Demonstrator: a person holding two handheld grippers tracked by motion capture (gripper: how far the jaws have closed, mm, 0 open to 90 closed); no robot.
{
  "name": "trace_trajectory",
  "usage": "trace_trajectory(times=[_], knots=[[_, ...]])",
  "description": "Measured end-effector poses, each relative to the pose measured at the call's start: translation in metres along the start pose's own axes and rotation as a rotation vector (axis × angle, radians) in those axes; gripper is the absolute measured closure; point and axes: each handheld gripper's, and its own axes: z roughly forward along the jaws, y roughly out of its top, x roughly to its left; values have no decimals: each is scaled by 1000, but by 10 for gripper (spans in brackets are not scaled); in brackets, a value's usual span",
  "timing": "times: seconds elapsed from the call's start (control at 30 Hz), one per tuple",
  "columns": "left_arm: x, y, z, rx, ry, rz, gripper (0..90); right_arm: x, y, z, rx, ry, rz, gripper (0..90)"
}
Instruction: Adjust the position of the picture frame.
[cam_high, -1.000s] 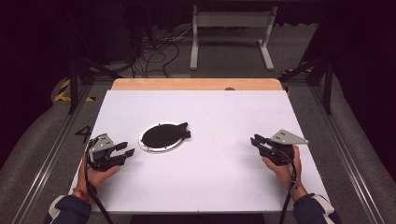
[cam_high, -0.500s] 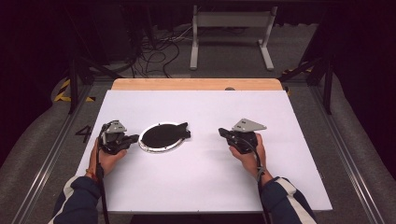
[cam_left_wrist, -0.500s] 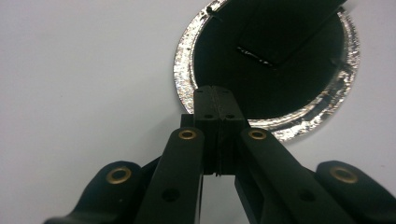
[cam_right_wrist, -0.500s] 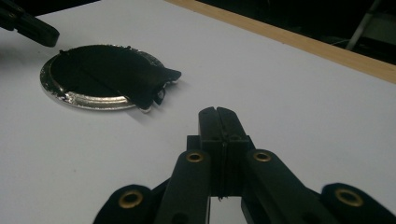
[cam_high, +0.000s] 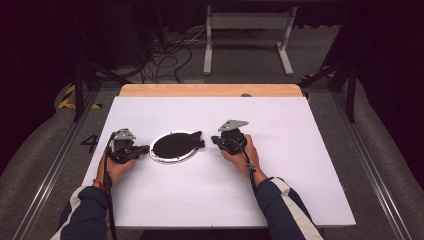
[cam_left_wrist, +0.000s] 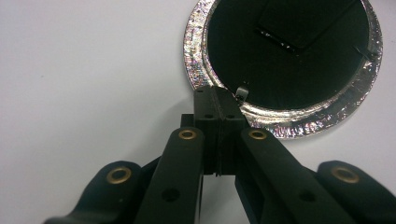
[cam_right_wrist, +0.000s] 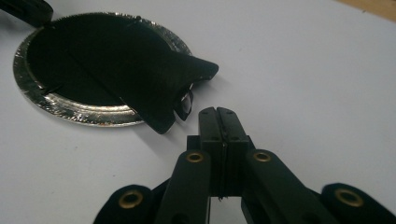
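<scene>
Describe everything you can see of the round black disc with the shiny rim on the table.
The disc lies flat on the white table, between the two hand-held grippers. It is round, with a matt black middle and a crinkled, silvery, foil-like rim. A black flap lies across it and juts past the rim toward the right hand-held gripper. The shut left hand-held gripper reaches its near rim; actual contact is unclear.

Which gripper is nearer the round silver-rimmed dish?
Left. The left gripper, jaws shut, has its tips at the dish rim. The right gripper, also shut, sits just short of the dish's black flap.
</scene>
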Motion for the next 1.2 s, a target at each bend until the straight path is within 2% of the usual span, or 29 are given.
trace_trajectory(times=[0.17,0.23,0.27,0.43,0.5,0.63,0.7,0.77,0.9,0.97,1.07,1.1,1.17,1.2], knots=[[-3,5,5,-1,10,49,898,-2,-1,13,46,4,-28,900],[-5,6,7,0,-10,26,898,-4,-2,16,61,-3,-28,900],[-5,8,8,0,-5,40,898,-5,-2,17,57,-9,-28,900],[-9,15,17,7,-45,46,898,-13,-4,17,56,11,-10,900],[-13,19,19,15,-46,83,899,-14,-5,16,62,14,-5,900],[-16,20,22,10,-65,96,900,-19,-7,12,70,29,7,900],[-17,22,23,14,-57,123,900,-17,-7,11,77,53,0,900],[-18,22,23,11,-54,122,900,-15,-8,9,79,48,-13,900],[-23,22,26,8,-92,112,900,-12,-17,-3,87,80,-17,900],[-28,24,29,14,-112,135,900,-11,-23,-11,90,77,-28,900],[-40,28,34,18,-127,150,900,-12,-34,-25,89,91,-8,900],[-44,30,36,19,-129,167,900,-13,-38,-30,89,86,-9,900],[-49,31,38,22,-134,165,900,-13,-41,-35,91,82,-3,900],[-53,33,40,22,-138,183,900,-15,-45,-38,88,80,3,900]])
